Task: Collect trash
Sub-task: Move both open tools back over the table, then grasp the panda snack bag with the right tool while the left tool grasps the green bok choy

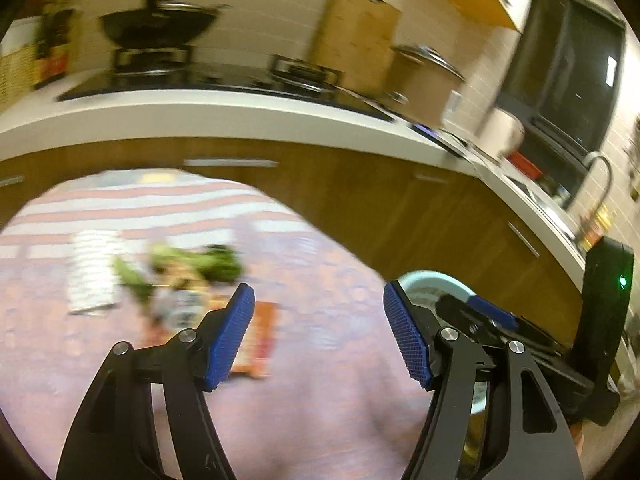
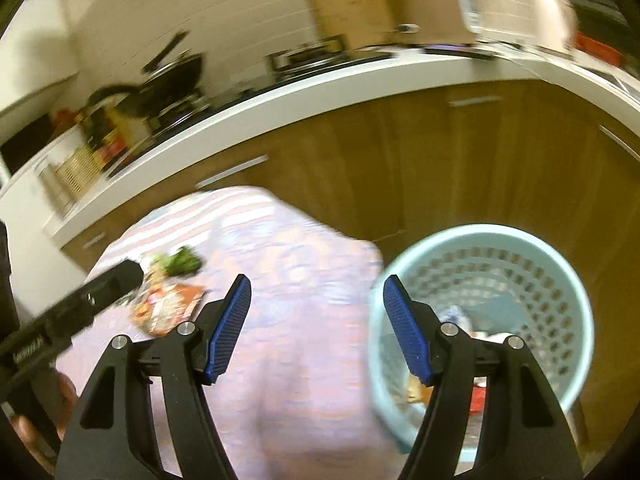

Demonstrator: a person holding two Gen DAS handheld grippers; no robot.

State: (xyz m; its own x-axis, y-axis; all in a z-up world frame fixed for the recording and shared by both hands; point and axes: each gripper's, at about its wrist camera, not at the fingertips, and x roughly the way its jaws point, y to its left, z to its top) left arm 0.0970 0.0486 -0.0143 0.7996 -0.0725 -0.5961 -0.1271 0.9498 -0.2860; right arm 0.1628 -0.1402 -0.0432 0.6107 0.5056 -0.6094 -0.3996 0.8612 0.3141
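A pile of trash lies on a round table with a pink patterned cloth: green leafy scraps, an orange wrapper and a white paper. My left gripper is open and empty above the cloth, to the right of the pile. My right gripper is open and empty, between the trash pile and a light blue perforated waste basket holding some trash. The basket rim and the right gripper's body show in the left wrist view. Both views are motion-blurred.
A white kitchen counter with wooden cabinets curves behind the table. It carries a black wok on a stove, a lidded pot, a cutting board and a sink tap. The left gripper's body crosses the right wrist view.
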